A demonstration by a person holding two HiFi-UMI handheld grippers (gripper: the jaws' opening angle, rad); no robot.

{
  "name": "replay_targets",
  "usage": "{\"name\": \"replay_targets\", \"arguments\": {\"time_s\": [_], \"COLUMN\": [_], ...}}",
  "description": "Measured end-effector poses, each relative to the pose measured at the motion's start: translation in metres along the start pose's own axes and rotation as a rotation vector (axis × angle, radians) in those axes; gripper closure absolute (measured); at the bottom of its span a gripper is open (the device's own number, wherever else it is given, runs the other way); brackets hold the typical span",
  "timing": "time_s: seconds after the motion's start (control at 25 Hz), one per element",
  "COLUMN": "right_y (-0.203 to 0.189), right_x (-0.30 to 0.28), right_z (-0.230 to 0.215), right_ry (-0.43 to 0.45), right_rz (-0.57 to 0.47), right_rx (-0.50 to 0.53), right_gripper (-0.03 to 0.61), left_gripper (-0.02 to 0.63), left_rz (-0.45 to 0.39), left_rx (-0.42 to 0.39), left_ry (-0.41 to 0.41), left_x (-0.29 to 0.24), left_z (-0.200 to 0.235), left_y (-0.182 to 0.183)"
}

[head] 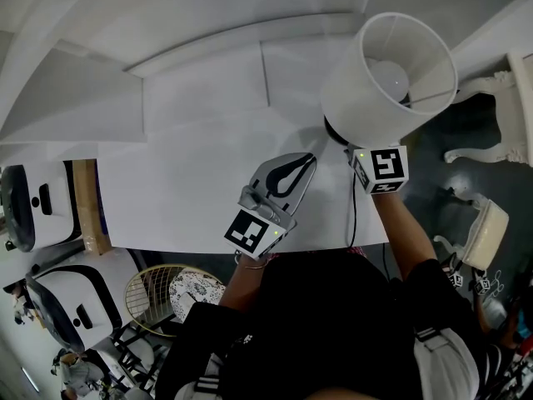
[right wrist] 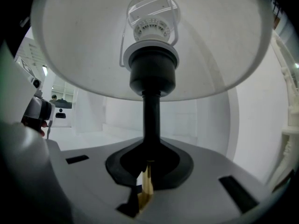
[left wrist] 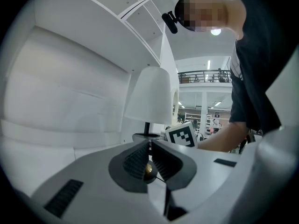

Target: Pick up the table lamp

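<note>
Head view: the white-shaded, black-stemmed table lamp (head: 388, 77) stands on the white tabletop (head: 191, 182), directly ahead of the right gripper (head: 356, 151). The left gripper (head: 306, 163) sits just beside.

Left gripper view: jaws together, empty.

Right gripper view: the upright stem (right wrist: 151, 120) rises between the jaws, seemingly clamped.

I'm watching the table lamp (head: 387, 77) standing upright near the right end of the white table (head: 208, 182). It is wearing a white tapered shade (left wrist: 148, 94), open at the top, over a pale bulb (right wrist: 152, 13) sitting in a black socket (right wrist: 153, 71). Its slim black stem (right wrist: 151, 120) is running down between the jaws of the right gripper (right wrist: 149, 164), which are clamping it. Its black base (left wrist: 144, 136) is sitting low, though I'm not making out whether it is touching the table. Its black cord (head: 353, 211) is trailing towards the near edge.
</note>
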State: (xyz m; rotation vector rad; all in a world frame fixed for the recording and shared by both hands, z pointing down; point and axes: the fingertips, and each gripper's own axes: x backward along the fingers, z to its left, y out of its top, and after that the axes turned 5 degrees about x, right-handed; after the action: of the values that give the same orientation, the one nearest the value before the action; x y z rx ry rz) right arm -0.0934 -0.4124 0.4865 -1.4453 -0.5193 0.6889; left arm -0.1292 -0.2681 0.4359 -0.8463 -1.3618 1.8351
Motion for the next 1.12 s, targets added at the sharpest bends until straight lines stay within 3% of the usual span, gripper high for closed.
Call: {"name": "replay_targets", "arguments": {"time_s": [0.28, 0.64, 0.88, 1.12], "right_y": [0.001, 0.003, 0.007, 0.026], "right_x": [0.001, 0.004, 0.008, 0.015], "right_z": [-0.001, 0.010, 0.012, 0.014], "right_ry": [-0.032, -0.003, -0.007, 0.007], "right_rz": [-0.003, -0.006, 0.006, -0.011], "right_rx": [0.012, 0.016, -0.011, -0.019], "right_gripper": [0.555, 0.555, 0.555, 0.555], "left_gripper": [0.600, 0.600, 0.600, 0.598], "left_rz": [0.010, 0.043, 0.014, 0.048], "left_rx": [-0.001, -0.033, -0.077, -0.073], "left_ry": [0.000, -0.013, -0.076, -0.090], "left_x": [-0.001, -0.013, -0.031, -0.048], "left_z": [0.004, 0.016, 0.017, 0.019], "left_y": [-0.004, -0.017, -0.024, -0.034]}}
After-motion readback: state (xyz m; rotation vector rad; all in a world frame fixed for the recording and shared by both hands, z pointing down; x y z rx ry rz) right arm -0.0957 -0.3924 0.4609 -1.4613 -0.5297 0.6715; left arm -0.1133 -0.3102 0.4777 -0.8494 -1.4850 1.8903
